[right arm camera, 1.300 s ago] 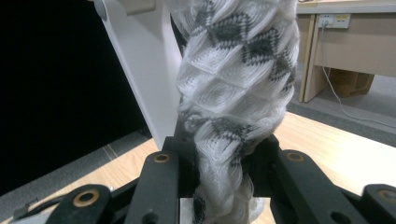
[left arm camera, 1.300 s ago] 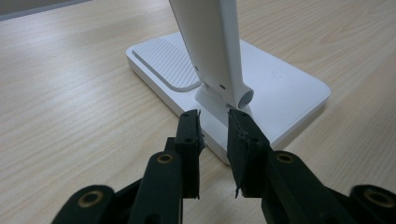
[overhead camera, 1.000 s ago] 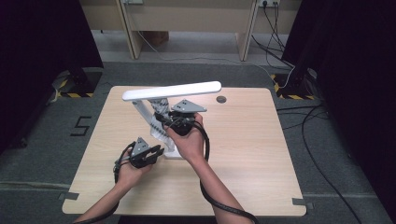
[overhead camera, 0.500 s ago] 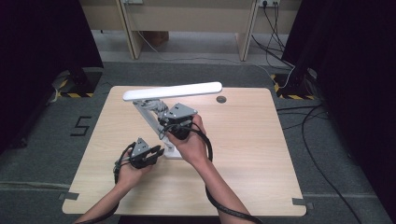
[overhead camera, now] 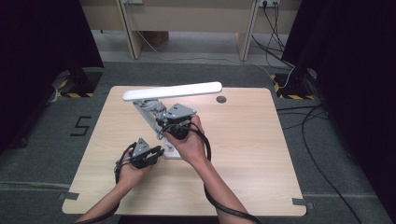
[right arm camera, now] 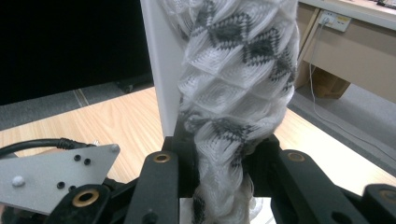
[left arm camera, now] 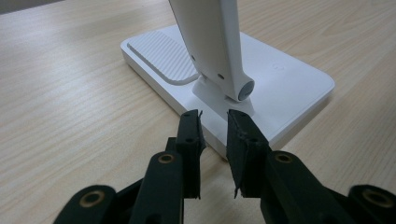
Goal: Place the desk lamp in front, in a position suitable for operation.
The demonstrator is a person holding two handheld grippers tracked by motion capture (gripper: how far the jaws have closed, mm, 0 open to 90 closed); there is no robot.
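A white desk lamp stands on the table, its long head (overhead camera: pixel 173 91) level above a slanted arm (overhead camera: pixel 144 112) and a flat base (left arm camera: pixel 289 84). A white and grey knitted cloth (right arm camera: pixel 238 79) hangs wrapped along the arm. My right gripper (right arm camera: pixel 219 140) is shut on this cloth right beside the arm, and in the high view it (overhead camera: pixel 162 125) sits under the lamp head. My left gripper (left arm camera: pixel 214 119) is low at the near edge of the base, just before the arm's hinge. Its jaws stand a narrow gap apart with nothing pinched. In the high view it (overhead camera: pixel 159 153) lies left of the base (overhead camera: pixel 173 152).
The wooden table (overhead camera: pixel 261 154) has a round cable hole (overhead camera: pixel 221 99) behind the lamp. Black cables trail from both grippers across the front of the table. A desk and loose cables (overhead camera: pixel 280 28) stand on the floor beyond.
The top of my right gripper has swung slightly left and down against the lamp arm. My left hand and the lamp head stay where they were.
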